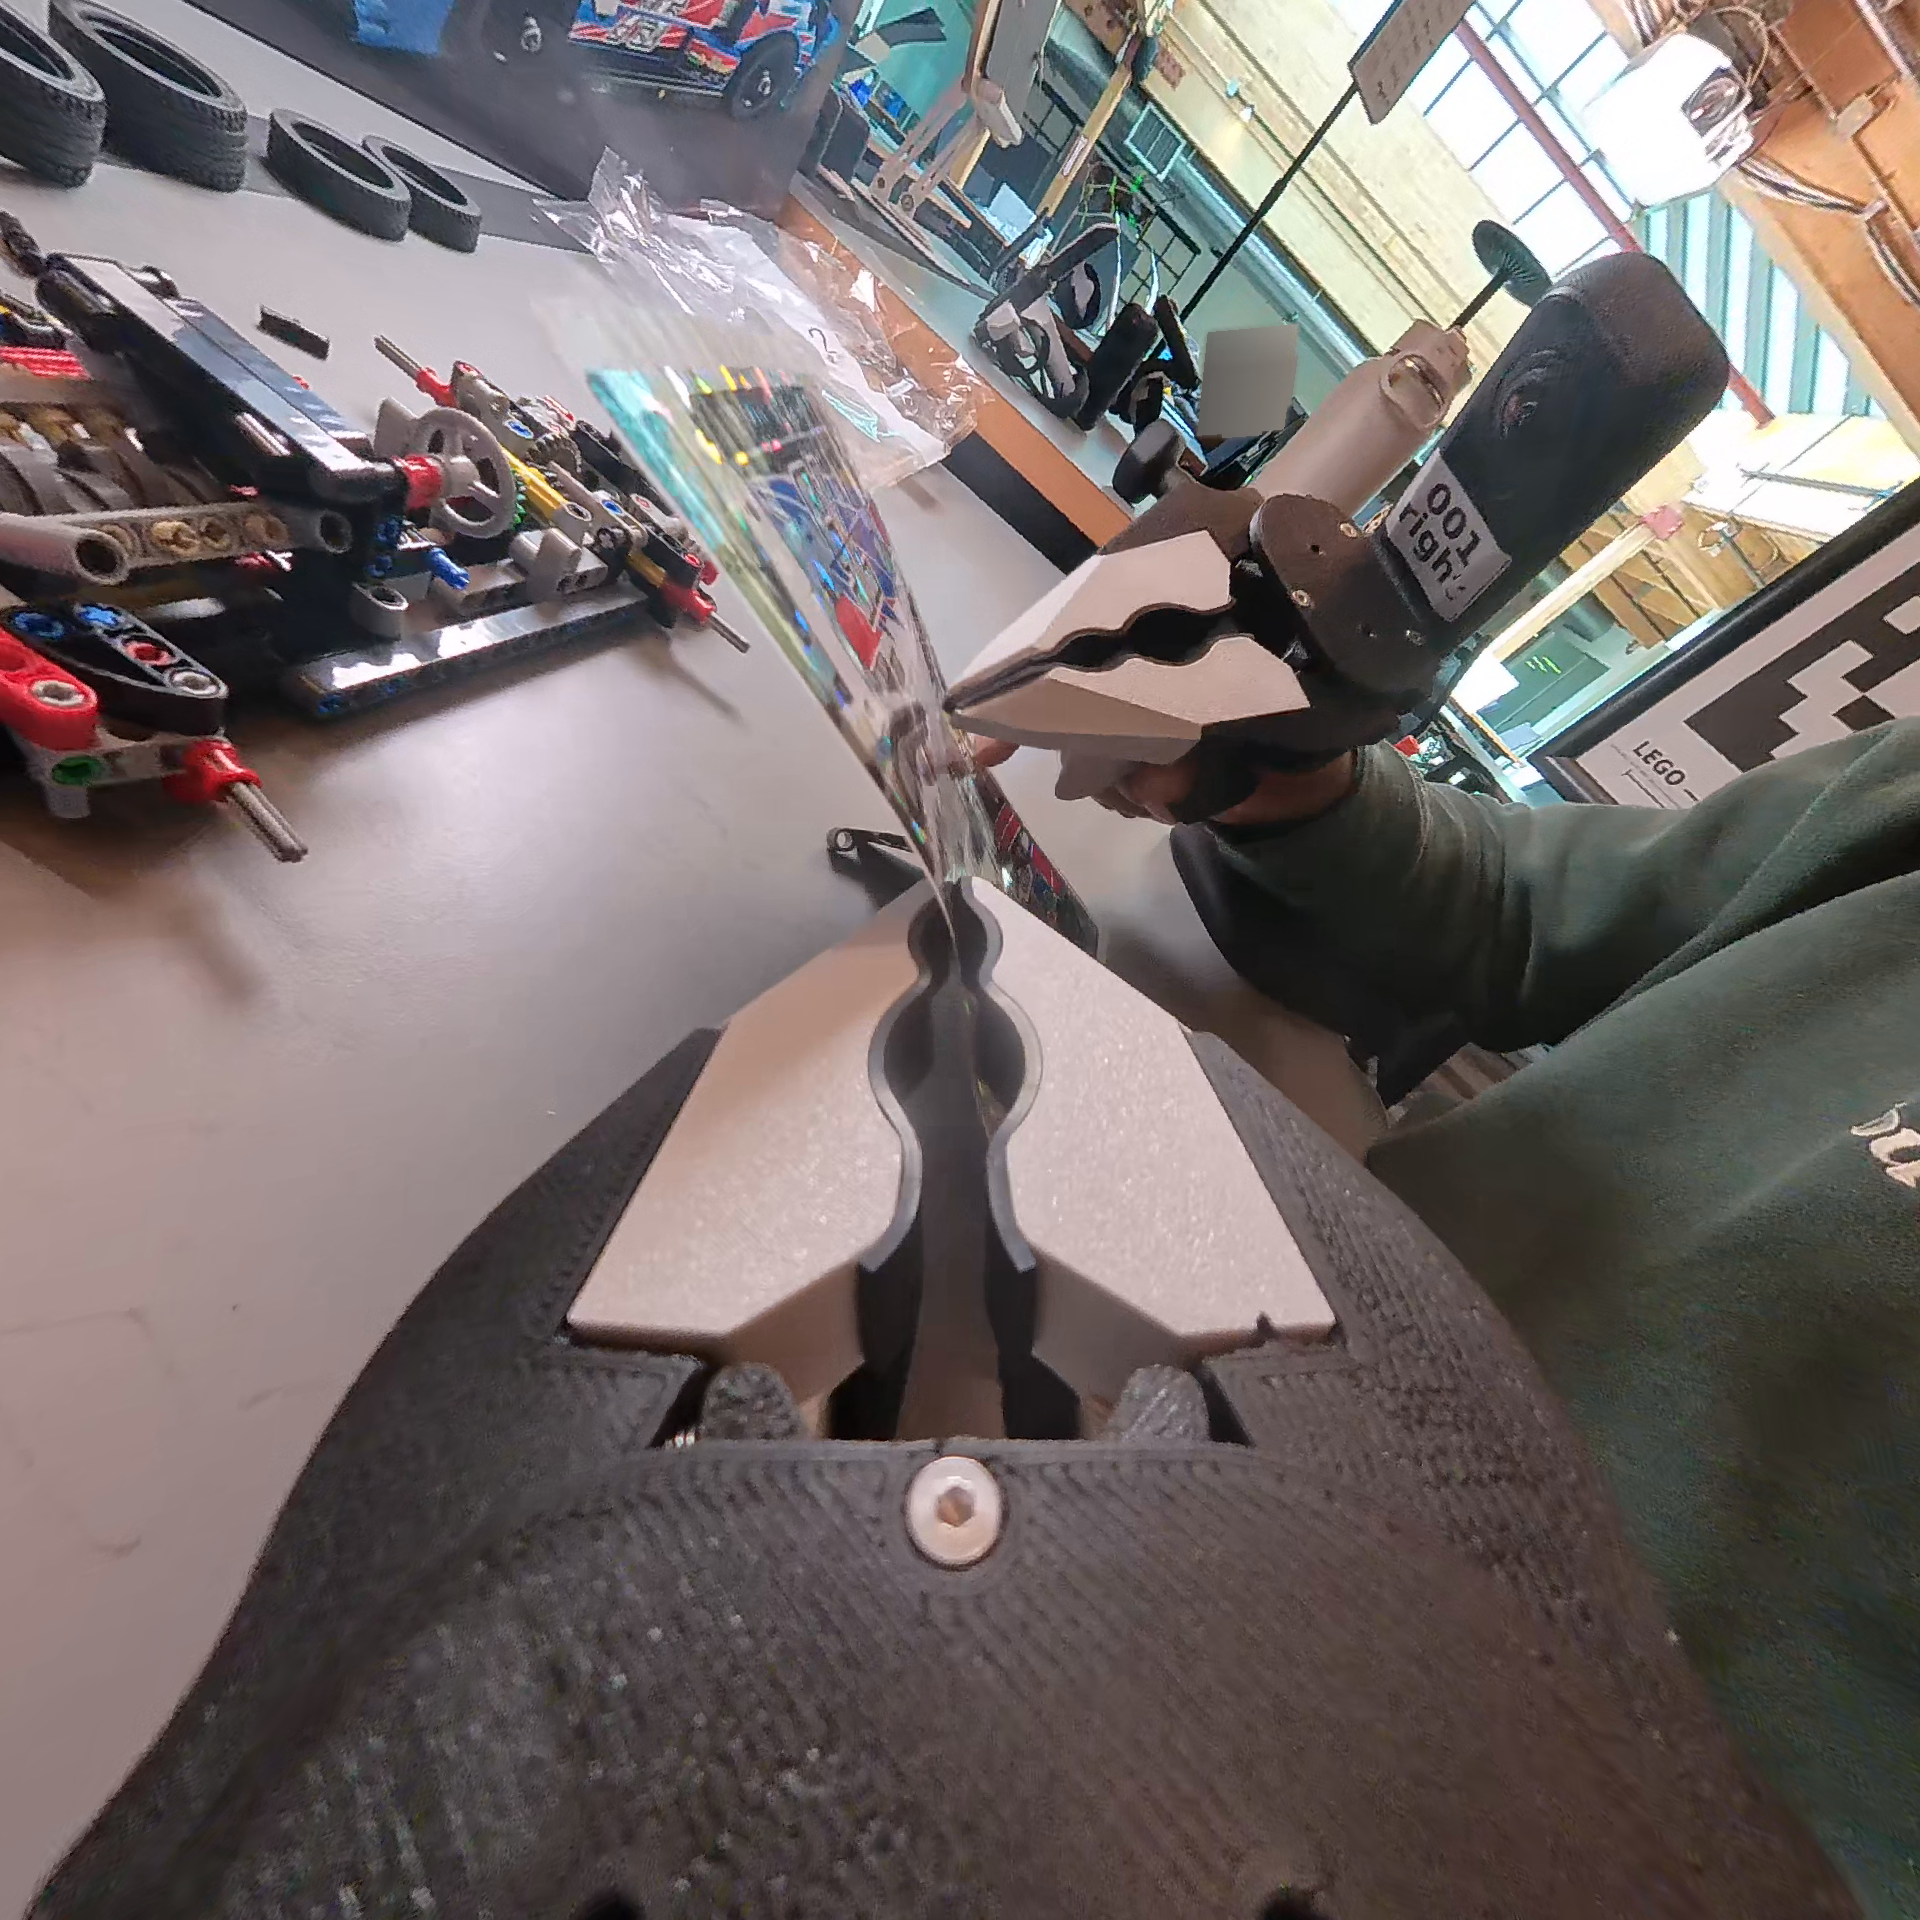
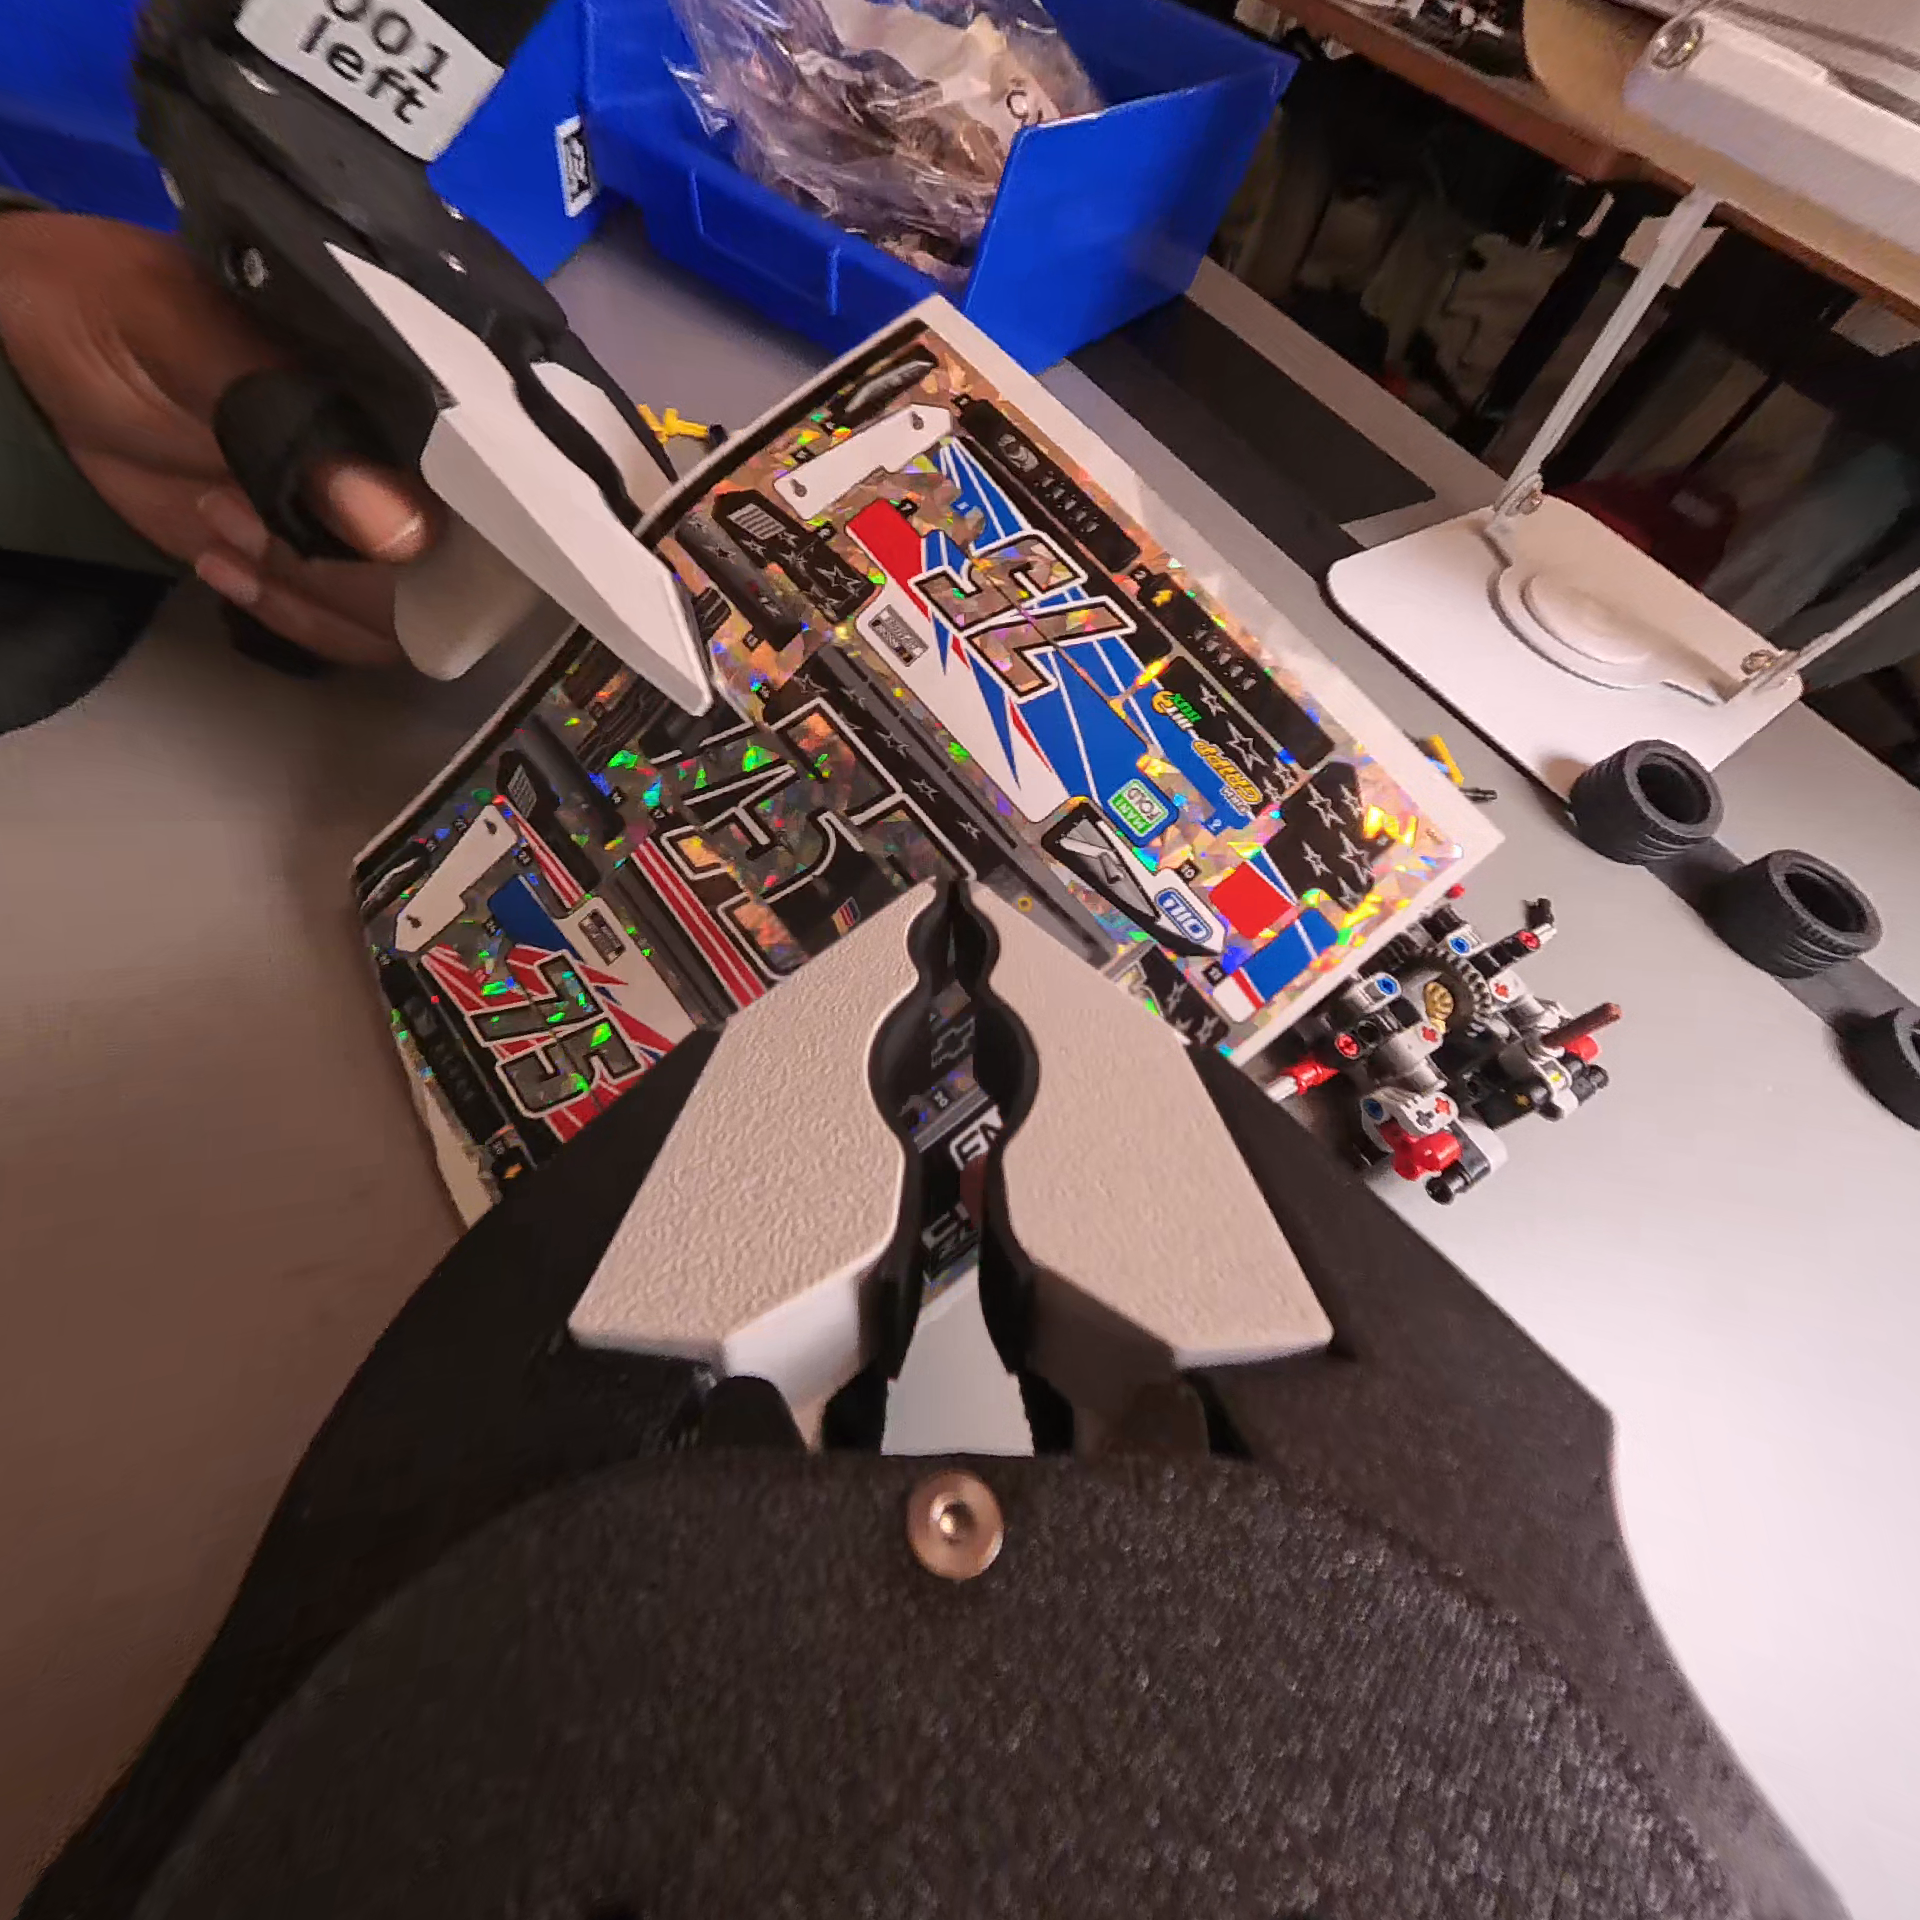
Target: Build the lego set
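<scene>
Above the grey table [image 2: 1662, 1299], both my tools are clamped on the holographic sticker sheet [image 2: 1039, 665]: the left tool [image 1: 958, 896] pinches one edge, the right tool [image 2: 954, 899] another (sheet bowed between them). At two o'clock in the right wrist view lies the half-built lego chassis [image 2: 1455, 1029].

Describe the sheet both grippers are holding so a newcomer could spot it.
On the grey table, before the blue bin, left gripper and right gripper pinch a glittery holographic sticker sheet. Unlike the black rubber tyres and half-built lego chassis, it is flat.
</scene>
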A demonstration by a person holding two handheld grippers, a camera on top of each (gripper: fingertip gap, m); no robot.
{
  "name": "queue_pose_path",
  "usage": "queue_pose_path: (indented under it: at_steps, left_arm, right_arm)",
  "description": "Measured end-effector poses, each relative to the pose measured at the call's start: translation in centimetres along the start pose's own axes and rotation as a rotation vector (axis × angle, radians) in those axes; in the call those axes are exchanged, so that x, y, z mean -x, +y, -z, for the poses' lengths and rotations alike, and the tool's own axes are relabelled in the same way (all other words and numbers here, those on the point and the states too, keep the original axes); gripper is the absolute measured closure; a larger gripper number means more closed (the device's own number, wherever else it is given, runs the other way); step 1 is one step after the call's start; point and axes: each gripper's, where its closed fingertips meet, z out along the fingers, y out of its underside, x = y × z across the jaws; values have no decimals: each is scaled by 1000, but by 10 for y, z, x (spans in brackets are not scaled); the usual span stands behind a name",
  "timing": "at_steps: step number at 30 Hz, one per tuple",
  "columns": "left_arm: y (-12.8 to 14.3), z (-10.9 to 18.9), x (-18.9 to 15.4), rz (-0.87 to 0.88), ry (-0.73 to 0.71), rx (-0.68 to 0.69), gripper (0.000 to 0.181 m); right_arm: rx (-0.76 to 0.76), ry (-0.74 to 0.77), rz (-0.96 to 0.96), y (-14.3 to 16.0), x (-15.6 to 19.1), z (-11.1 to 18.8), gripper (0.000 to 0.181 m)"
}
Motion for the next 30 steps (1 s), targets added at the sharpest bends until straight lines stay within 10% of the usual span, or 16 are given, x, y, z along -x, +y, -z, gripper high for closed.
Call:
queue_pose_path:
  at_steps: [30]
  left_arm:
    - [10,-9,-29,-158,100,45,181]
  right_arm:
    - [-216,113,62,-39,-3,14,181]
